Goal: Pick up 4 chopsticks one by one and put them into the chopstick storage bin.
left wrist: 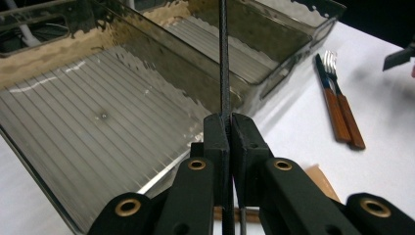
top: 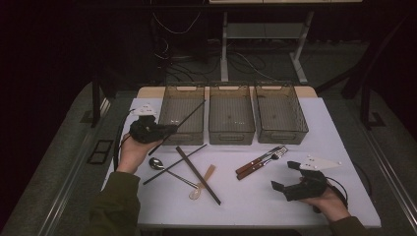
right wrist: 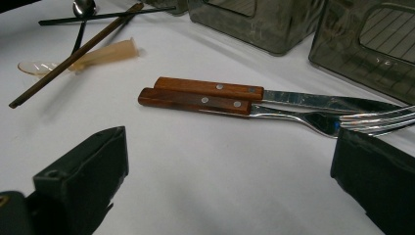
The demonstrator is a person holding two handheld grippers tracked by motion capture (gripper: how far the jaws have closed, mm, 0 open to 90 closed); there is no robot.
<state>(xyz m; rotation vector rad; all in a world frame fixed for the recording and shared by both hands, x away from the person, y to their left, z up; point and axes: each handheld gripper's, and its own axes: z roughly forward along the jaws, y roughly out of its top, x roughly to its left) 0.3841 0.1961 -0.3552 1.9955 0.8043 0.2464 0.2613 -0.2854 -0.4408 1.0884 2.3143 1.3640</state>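
Observation:
My left gripper (top: 172,129) (left wrist: 230,120) is shut on a thin black chopstick (top: 192,112) (left wrist: 224,58), which slants up over the near wall of the left grey bin (top: 183,138) (left wrist: 98,122). My right gripper (top: 284,175) (right wrist: 230,142) stands open low over the table at the front right, with nothing between its jaws. Just beyond it lie a wooden-handled knife (right wrist: 210,88) and fork (right wrist: 195,102) side by side (top: 255,164). A second black chopstick (top: 172,166), a brown chopstick (top: 199,176), a metal spoon (top: 157,163) and a pale translucent spoon (top: 196,191) lie crossed at the table's centre left.
Three see-through grey bins stand in a row at the back: the left one, a middle bin (top: 231,136) and a right bin (top: 281,133). The white table top (top: 255,201) drops off at its front edge. Cables and table legs lie on the floor behind.

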